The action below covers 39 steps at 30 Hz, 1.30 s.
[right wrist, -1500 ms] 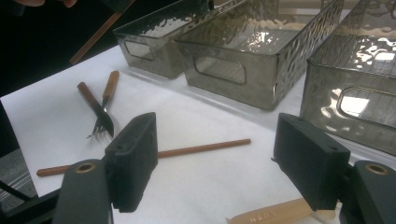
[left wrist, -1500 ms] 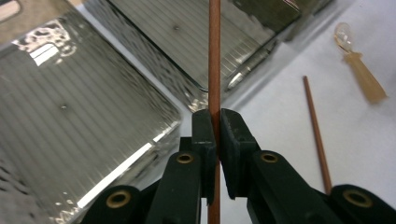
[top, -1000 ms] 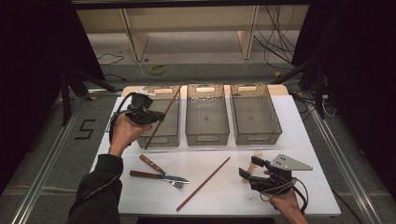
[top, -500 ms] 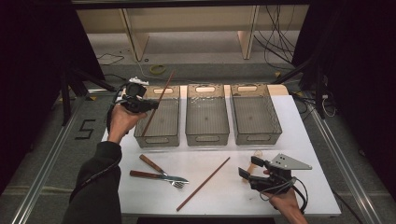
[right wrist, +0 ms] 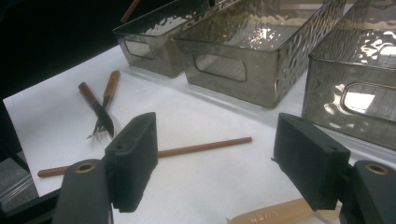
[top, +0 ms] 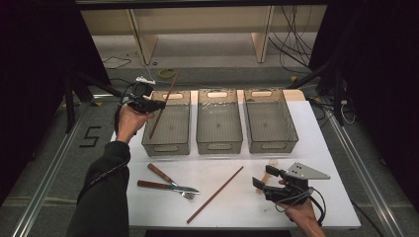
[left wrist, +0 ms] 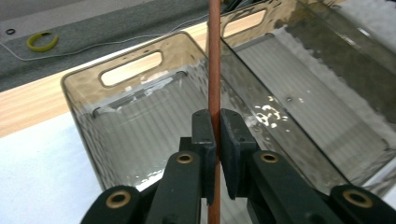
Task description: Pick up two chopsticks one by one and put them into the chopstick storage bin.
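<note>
Your left gripper is clamped tight on a thin brown chopstick, gripping it partway along its length. You hold it raised over the far left corner of the left bin, the first of three clear grey bins set side by side at the back of the white bench. The chopstick slants, its upper end pointing away beyond the bench and its lower end dipping toward the inside of that bin. In the left gripper view the stick runs straight up between the two black pads, which press on it from both sides.

Your right gripper rests near the front right of the bench with its jaws spread wide and nothing between them. A pale wooden utensil lies just beside it. A second chopstick lies flat at the front middle of the bench. To its left lie a fork and a knife, both with brown handles, crossing near their tips.
</note>
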Tool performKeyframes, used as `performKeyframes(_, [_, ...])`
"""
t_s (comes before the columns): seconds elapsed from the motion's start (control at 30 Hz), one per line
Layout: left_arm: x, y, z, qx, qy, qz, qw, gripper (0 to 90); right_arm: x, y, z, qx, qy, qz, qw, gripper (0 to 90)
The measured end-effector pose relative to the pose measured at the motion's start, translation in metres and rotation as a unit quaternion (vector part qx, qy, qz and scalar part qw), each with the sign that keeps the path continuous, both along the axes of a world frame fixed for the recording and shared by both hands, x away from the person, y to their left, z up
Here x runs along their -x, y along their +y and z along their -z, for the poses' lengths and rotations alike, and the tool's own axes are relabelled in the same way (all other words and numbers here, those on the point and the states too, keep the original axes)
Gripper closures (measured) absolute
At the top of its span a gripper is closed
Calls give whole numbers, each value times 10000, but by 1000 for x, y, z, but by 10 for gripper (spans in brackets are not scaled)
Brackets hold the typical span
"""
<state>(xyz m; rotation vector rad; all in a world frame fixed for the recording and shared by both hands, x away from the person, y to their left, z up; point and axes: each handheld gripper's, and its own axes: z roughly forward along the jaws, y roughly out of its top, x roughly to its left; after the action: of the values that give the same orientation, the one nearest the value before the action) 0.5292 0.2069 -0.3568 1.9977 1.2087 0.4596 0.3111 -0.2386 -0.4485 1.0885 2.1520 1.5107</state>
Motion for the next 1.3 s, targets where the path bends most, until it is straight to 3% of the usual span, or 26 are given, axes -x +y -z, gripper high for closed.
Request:
performKeyframes(0.43, [-3,2,18,-61,57,-81,9999,842,0,1,0,-4,5,-12,10000,312])
performKeyframes(0.97, [-4,13,59,-35,502,-278,9983,828,0,0,0,-18,20,-14,10000,312])
performKeyframes(1.13, [-1,12,60,118,624,-263,9976,654,0,0,0,-27,5,-7,10000,312])
performKeyframes(1.3, [16,11,40,457,552,-225,9972,521,0,0,0,-31,-4,0,10000,313])
